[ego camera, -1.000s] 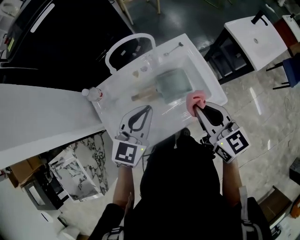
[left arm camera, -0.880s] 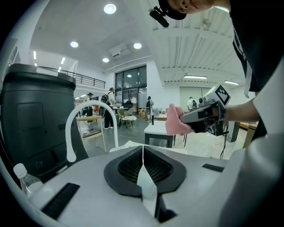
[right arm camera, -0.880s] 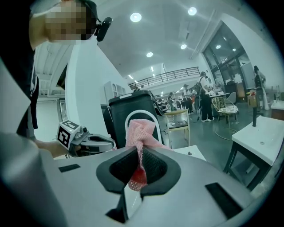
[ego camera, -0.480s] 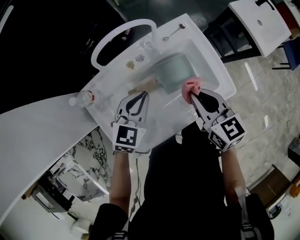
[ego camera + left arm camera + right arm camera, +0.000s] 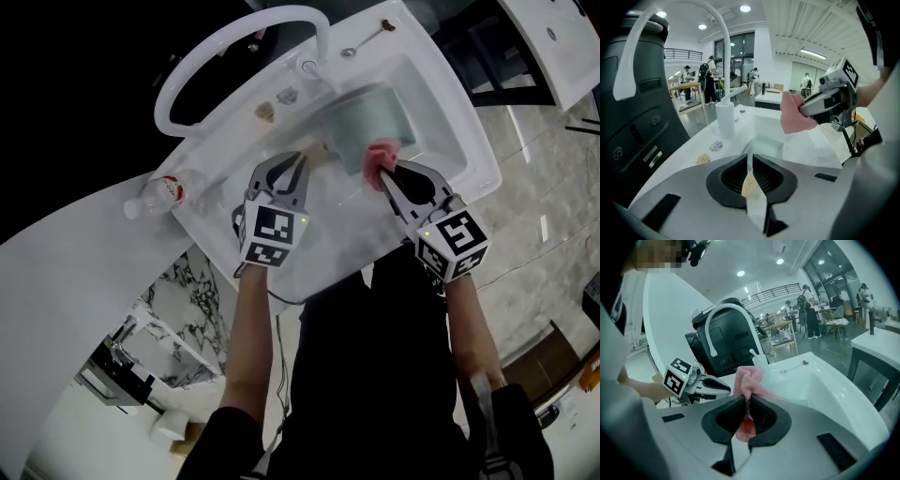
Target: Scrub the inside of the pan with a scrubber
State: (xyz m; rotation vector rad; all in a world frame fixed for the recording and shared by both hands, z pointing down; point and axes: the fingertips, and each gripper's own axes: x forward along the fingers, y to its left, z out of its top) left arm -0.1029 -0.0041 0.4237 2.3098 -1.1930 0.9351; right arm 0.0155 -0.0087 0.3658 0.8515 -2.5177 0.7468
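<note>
White sink [image 5: 448, 117] in white counter; open hall with people behind. Pale green pan [image 5: 370, 117] sits in basin by tap [image 5: 725, 119]. We log right gripper [image 5: 382, 175] clenched on pink scrubber [image 5: 382, 153], which is at pan's near edge. We log left gripper [image 5: 300, 161] clamped shut over basin, just left of pan. Tan sliver shows through its jaw slit, possibly pan handle beneath; we cannot confirm. Bottle [image 5: 161, 192] lies on counter left of sink.
</note>
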